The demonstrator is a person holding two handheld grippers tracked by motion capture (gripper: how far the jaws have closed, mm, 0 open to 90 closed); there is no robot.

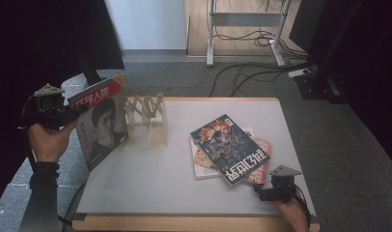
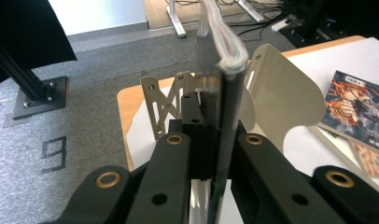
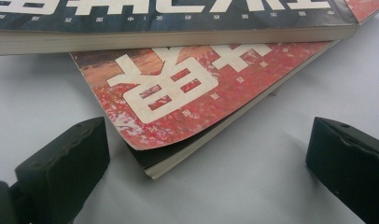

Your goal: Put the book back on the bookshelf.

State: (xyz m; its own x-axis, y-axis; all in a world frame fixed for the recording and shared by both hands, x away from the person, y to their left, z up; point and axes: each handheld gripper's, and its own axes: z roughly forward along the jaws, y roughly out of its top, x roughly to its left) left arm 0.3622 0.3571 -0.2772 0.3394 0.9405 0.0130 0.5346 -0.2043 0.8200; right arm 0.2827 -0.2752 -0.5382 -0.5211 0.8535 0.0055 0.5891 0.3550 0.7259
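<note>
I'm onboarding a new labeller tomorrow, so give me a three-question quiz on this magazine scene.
1. True or false: the left gripper is shut on the portrait magazine.
2. What does the right gripper face? A) the folding rack B) a corner of the red magazine C) a cable
3. Fill in: the dark-covered magazine lies on ___ of the pile.

Key: 1 true; 2 B; 3 top.
</note>
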